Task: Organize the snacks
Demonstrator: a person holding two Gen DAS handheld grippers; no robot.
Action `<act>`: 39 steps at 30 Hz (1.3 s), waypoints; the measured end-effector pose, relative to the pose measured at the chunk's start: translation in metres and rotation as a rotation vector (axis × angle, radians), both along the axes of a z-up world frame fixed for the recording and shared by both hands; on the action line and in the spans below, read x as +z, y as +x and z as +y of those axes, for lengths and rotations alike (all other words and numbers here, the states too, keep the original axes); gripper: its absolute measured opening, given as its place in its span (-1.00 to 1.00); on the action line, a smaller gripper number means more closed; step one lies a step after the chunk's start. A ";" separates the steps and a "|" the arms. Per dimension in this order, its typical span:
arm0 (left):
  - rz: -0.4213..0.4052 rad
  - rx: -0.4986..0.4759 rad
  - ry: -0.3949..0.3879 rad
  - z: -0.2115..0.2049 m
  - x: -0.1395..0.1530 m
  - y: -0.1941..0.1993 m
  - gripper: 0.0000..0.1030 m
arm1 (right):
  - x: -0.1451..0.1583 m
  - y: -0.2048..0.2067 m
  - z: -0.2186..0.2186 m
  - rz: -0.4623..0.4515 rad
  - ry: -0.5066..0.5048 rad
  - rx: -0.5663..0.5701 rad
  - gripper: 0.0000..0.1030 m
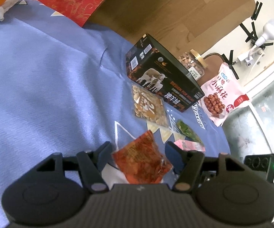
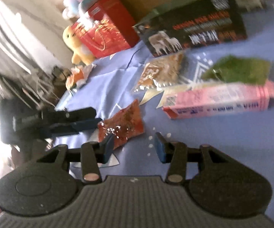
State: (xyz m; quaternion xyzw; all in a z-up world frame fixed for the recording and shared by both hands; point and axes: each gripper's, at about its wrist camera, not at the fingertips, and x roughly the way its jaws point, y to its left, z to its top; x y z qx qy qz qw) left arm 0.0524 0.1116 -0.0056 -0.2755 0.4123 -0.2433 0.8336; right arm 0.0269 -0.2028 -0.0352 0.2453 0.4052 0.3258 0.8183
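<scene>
While the blue cloth (image 1: 41,76) spreads over the whole tabletop, we order the things on it by size. Biggest is the black box (image 1: 163,79), lying on its long side near the far edge beside the wooden wall. Next comes the pink carton (image 2: 218,100), also lying flat. Then the flat nut packet (image 1: 148,104) just in front of the black box, and smallest the red snack packet (image 1: 140,163).

That red packet sits between the fingers of our left tool (image 1: 138,152), whose fingers stand apart on either side of it, not yet pressing, as far as we can judge. Its long axis runs away from the left tool toward the nut packet. Our right tool (image 2: 133,144) is also spread apart and empty, with the packet just ahead to its left. The left is nearer.
</scene>
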 end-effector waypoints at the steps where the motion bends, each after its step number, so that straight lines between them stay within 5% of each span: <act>1: -0.001 -0.001 0.002 -0.001 0.000 0.000 0.23 | -0.001 0.002 -0.001 0.019 0.021 -0.001 -0.05; 6: -0.004 -0.011 -0.003 -0.004 -0.001 -0.003 0.23 | -0.013 0.011 0.007 0.114 0.166 0.025 -0.07; 11: 0.000 -0.028 -0.023 -0.007 -0.003 -0.006 0.23 | -0.012 0.010 0.017 0.103 0.201 0.039 -0.07; 16: 0.000 -0.023 -0.027 -0.009 -0.003 -0.006 0.24 | -0.009 0.010 0.022 0.082 0.188 0.039 -0.10; 23: 0.010 -0.072 -0.055 -0.013 -0.006 -0.010 0.24 | -0.022 0.016 0.009 0.126 0.197 -0.010 -0.75; 32: 0.007 -0.142 -0.075 -0.027 -0.009 -0.018 0.26 | -0.014 0.013 0.008 0.034 0.117 -0.021 -0.77; 39: 0.026 -0.114 -0.103 -0.019 -0.010 -0.014 0.28 | -0.017 0.015 0.010 0.057 0.142 -0.006 -0.77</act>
